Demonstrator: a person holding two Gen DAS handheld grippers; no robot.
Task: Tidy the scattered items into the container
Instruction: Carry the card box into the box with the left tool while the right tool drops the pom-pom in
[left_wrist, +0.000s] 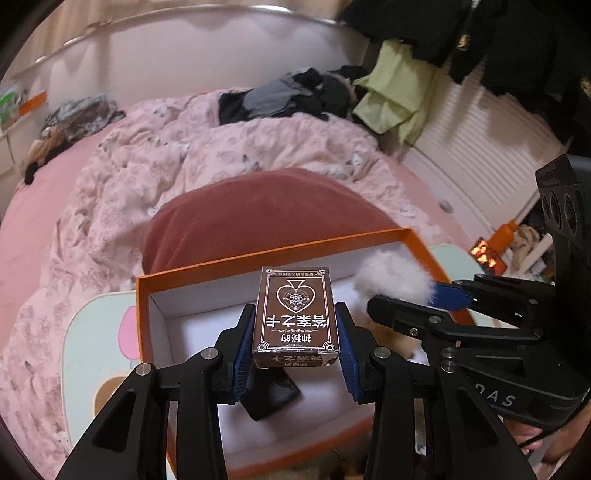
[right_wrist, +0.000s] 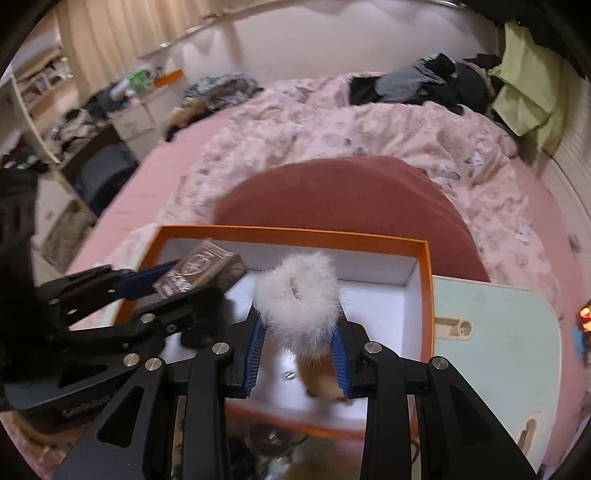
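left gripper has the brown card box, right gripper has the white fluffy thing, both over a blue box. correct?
One detail is off: the box is orange with a white inside, not blue, as both wrist views show. The rest stands: the left gripper holds the brown card box, the right gripper holds the white fluffy thing, and both hang over that box.

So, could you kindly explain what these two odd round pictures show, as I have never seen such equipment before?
There is no robot here: a person holds a pair of hand-held tongs in each hand, each with a fisheye camera looking along its fingers. The left tongs grip a brown card box; the right tongs grip a white fluffy ball. Both hang over an open orange box resting on a pale green folding table on the bed. A dark item lies inside already.
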